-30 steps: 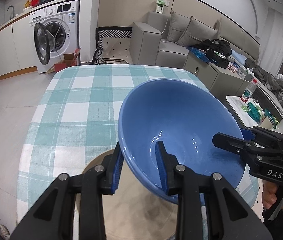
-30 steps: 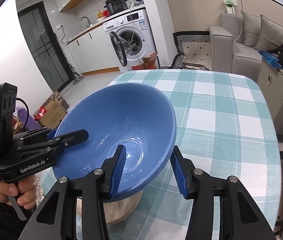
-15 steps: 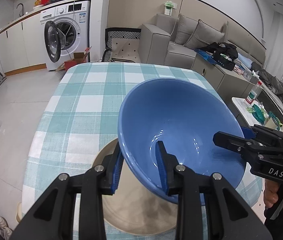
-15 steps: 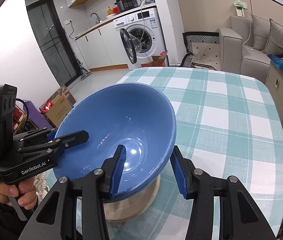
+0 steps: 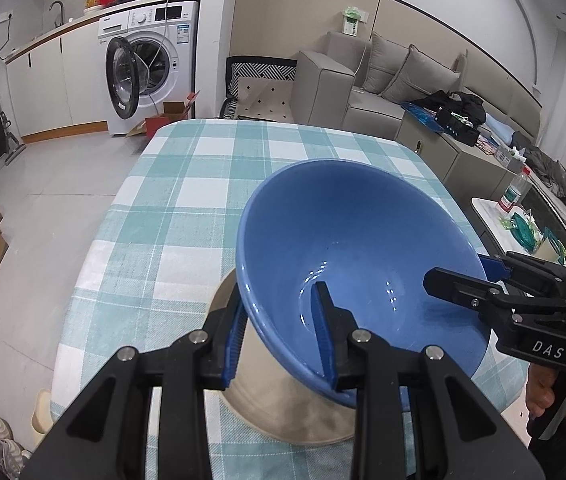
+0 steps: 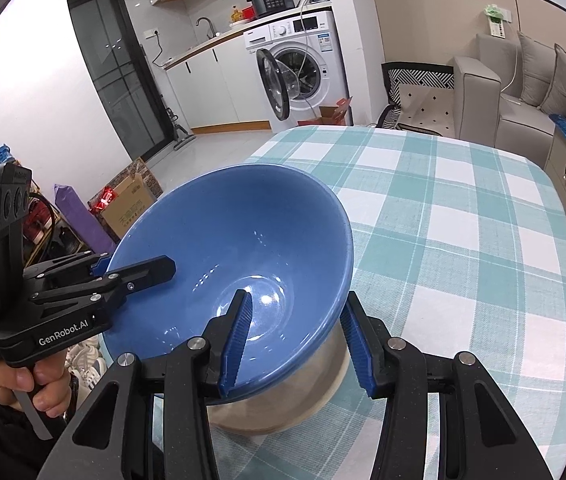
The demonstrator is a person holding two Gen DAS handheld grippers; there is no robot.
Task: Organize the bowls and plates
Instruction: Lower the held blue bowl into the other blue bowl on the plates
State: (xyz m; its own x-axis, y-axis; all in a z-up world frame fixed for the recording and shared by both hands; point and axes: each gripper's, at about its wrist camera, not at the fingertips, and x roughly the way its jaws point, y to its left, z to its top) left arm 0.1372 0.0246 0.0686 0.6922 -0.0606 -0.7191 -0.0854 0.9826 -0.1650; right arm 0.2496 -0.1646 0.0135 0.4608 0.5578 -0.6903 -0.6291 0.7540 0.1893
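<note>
Both grippers, left gripper (image 5: 279,334) and right gripper (image 6: 297,338), pinch the blue bowl's (image 5: 359,256) rim, fingers straddling it; it hangs over the beige plate (image 5: 283,400); stacking looks nearly done, release remains.

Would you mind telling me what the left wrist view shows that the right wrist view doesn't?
Only the left wrist view shows the plastic bottle on a side table. Only the right wrist view shows the purple box on the floor. Both show the blue bowl, clamped by the left gripper and right gripper over a beige plate, plus the washing machine.
</note>
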